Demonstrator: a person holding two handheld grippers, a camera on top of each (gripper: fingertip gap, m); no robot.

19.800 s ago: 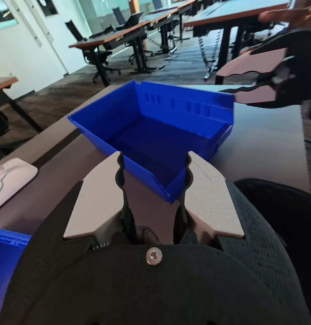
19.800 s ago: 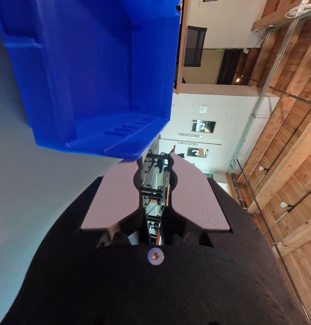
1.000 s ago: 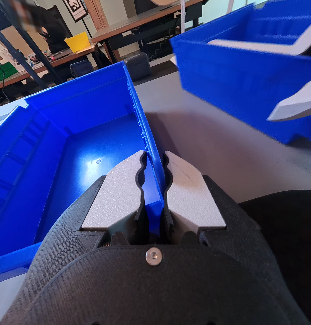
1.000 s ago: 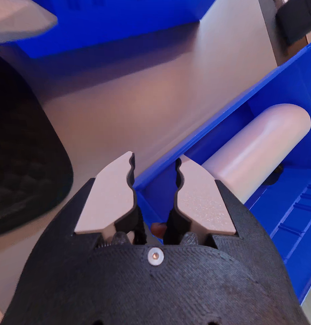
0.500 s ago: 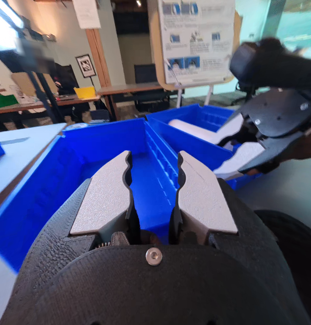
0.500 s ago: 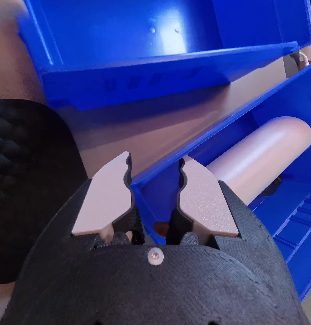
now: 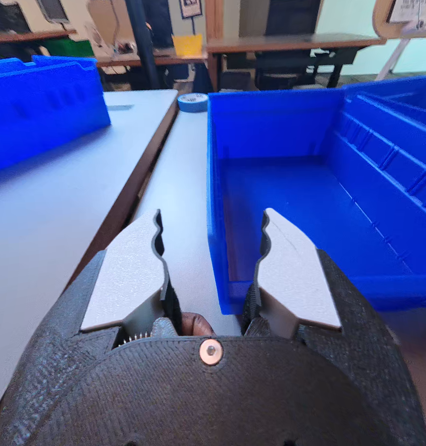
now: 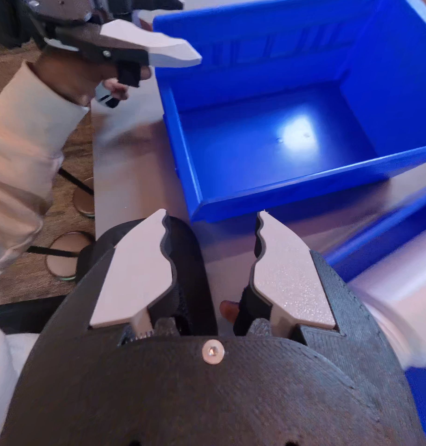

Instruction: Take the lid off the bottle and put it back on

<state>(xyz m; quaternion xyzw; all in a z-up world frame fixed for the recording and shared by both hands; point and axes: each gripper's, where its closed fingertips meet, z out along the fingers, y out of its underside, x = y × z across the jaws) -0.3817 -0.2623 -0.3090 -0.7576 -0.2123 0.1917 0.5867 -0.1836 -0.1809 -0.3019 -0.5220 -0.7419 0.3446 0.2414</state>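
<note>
Grey worktop [image 7: 180, 183] carries an empty blue bin [image 7: 291, 198] at one o'clock of the left gripper [image 7: 212, 214]; the pale bottle [image 8: 385, 289] lies in a second bin at four o'clock of the right gripper [image 8: 210, 214]. Both grippers' fingers stand apart, empty, wider than half a second ago, and the right has swung off that bin's wall. Judging by this, nothing is gripped yet and the lid work remains.
</note>
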